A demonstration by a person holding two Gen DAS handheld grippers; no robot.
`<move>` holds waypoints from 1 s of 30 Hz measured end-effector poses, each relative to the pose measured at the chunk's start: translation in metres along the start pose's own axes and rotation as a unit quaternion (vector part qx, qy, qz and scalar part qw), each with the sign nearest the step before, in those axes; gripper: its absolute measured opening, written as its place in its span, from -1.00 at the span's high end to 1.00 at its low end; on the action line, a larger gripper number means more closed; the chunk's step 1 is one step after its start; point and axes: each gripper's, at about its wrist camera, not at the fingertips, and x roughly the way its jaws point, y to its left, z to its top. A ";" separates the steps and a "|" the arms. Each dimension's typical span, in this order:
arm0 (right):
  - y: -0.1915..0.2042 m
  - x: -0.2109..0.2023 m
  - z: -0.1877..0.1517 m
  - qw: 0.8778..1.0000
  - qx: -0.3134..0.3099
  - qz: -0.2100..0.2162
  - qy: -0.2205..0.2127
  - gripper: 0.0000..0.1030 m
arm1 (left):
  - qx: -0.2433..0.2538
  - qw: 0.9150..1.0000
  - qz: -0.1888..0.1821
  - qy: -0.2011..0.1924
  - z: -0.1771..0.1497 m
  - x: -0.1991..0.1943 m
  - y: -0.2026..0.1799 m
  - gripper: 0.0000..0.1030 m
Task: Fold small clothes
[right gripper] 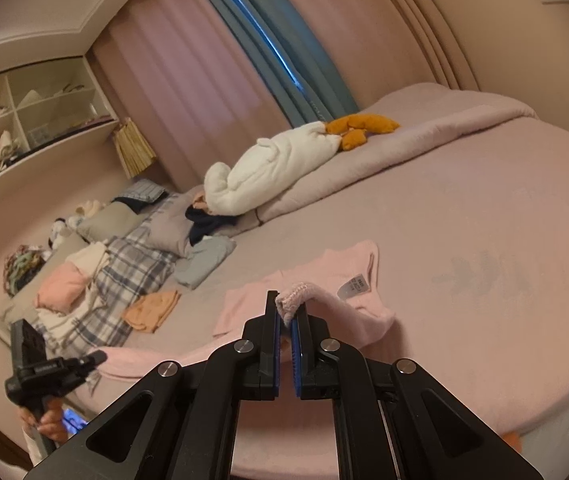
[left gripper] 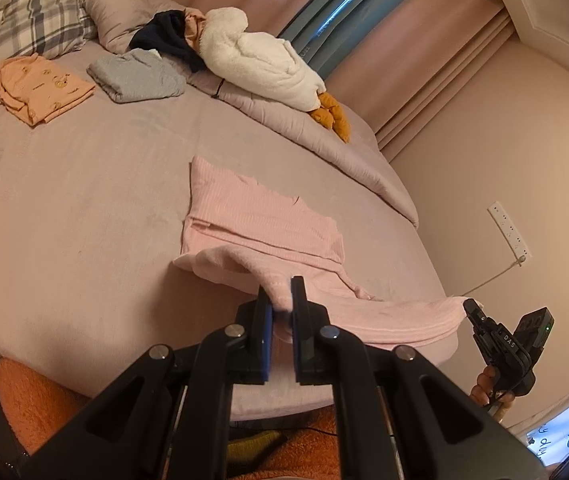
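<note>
Left gripper (left gripper: pixel 282 300): I am pinching a fold of the pink garment's hem between the blue pads, lifting that cloth slightly off the bed.
Right gripper (right gripper: pixel 287 308): I am clamping a ribbed edge of the same garment between the pads; the cloth is draping away to the right of the fingers.
Pink ribbed top (left gripper: pixel 260 220): it is lying partly folded near the bed's near edge, its far portion flat on the sheet, its near portion stretched between my two grippers. A white label (right gripper: pixel 351 288) is showing on it in the right wrist view.
Bed (left gripper: pixel 84 208): a mauve sheet is covering it, and it is carrying everything listed here.
Folded orange top (left gripper: pixel 42 88): it is sitting toward the head of the bed, just beside the plaid pillow (left gripper: pixel 32 20).
Folded grey garment (left gripper: pixel 136 76): it is resting just beside the orange one, apart from it.
White plush toy (left gripper: pixel 260 56): it is lying on the rolled duvet along the bed's far edge, orange feet (left gripper: pixel 330 116) at its end.
Dark garment (left gripper: pixel 168 38): it is heaped against the toy's head.
</note>
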 end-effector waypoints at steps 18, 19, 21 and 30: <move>-0.010 0.031 0.021 1.000 0.003 -0.018 0.004 0.88 | 0.006 1.000 0.000 -0.012 0.030 0.026 -0.002 0.87; -0.012 0.034 0.023 1.000 0.003 -0.017 0.005 0.88 | 0.007 1.000 0.000 -0.012 0.033 0.029 -0.002 0.86; -0.013 0.044 0.029 1.000 -0.003 -0.024 0.006 0.88 | 0.006 1.000 -0.001 -0.014 0.041 0.035 -0.001 0.86; -0.020 0.091 0.054 0.999 -0.016 -0.044 0.014 0.88 | -0.002 1.000 0.010 -0.014 0.075 0.072 0.006 0.86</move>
